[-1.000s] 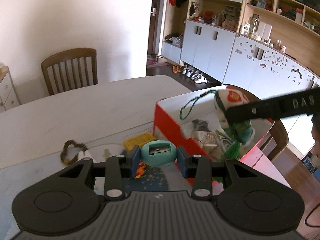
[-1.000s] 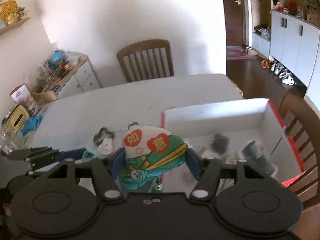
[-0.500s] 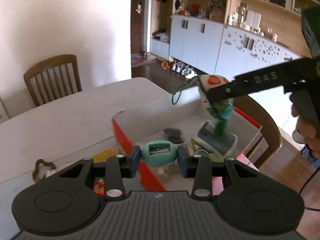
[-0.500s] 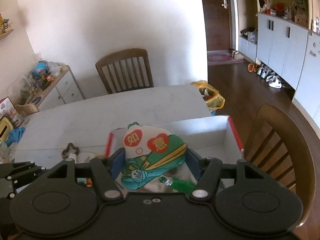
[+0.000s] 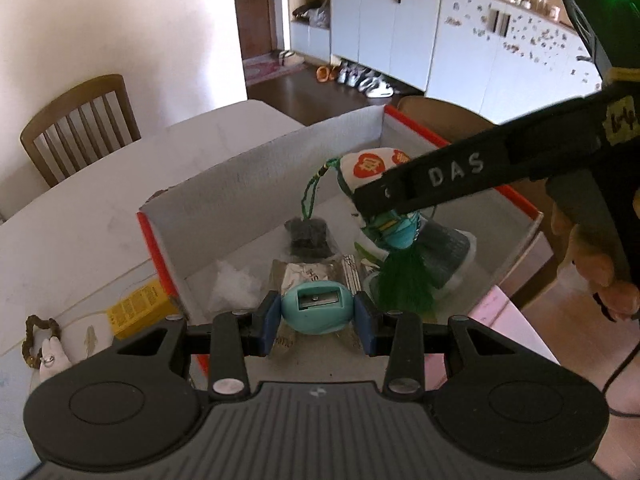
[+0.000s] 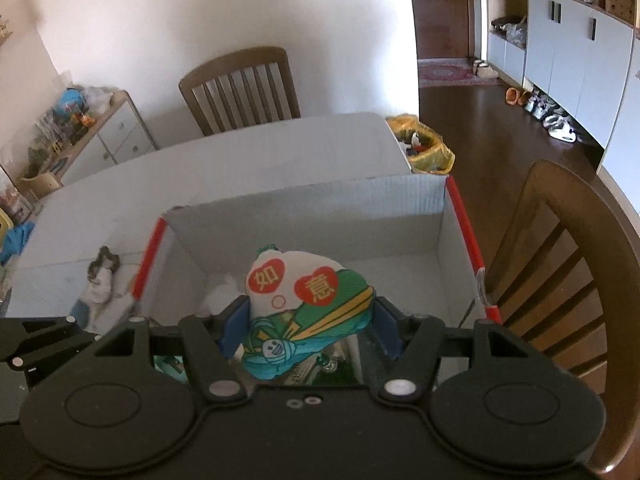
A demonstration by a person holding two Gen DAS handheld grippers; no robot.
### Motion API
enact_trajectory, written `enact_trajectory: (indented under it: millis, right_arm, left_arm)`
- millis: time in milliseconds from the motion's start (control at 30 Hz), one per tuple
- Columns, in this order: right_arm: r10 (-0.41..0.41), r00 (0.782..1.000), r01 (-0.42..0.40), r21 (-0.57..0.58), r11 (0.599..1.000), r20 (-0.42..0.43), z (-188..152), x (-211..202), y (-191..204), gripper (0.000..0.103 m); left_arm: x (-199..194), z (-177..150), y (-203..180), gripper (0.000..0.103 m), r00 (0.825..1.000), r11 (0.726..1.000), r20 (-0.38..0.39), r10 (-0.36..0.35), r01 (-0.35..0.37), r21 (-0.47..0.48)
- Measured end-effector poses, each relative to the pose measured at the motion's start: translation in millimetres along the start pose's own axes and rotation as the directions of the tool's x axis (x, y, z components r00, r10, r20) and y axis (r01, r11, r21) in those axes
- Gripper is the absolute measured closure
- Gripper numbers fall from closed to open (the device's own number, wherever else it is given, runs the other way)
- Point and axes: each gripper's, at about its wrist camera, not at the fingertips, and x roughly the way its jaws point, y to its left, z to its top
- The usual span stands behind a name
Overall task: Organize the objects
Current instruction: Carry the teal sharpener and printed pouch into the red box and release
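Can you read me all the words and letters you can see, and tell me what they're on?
"DAS": white letters on the black arm of the right gripper.
"如" and "意": on two red hearts on the sachet.
Handwriting on a yellow tag: too blurred.
Print on the yellow box and the wrapper: too small.

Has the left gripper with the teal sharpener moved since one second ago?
Yes. The left gripper, shut on the teal sharpener, was over the table outside the box; now it is past the red near wall, above the box's inside.
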Motion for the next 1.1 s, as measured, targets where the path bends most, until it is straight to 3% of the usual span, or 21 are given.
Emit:
enact_trajectory:
  millis: [400,700,833,1100]
  right_arm:
    - [0.002,0.999,-0.004,-0.048,0.999,-0.052,-2.6,24.8,-6.8,0.038]
    - [-0.013,0.997,0.006,-0.093,0.996,-0.074,-5.4,35.3,-16.3,0.036]
    - [-0.032,0.997,0.021,-0.145,0.989,-0.074,-7.6,38.9,-12.0,0.033]
    - [-0.027,0.997,0.015,-0.143,0.990,-0.079,-7.6,38.3,-15.0,0.032]
  left_arm:
    - [59.0,33.9,12.5,0.064,0.991,0.993,-0.069,0.118,-0.118,0.002]
    - [90.2,35.3,32.2,0.064,0.983,0.992,-0.146,0.112,-0.119,-0.038]
    - [94.6,37.9,37.9,0.064,0.982,0.992,-0.162,0.102,-0.113,-0.056]
    - [97.5,42.4,38.6,0.063,0.982,0.993,-0.162,0.094,-0.105,-0.057]
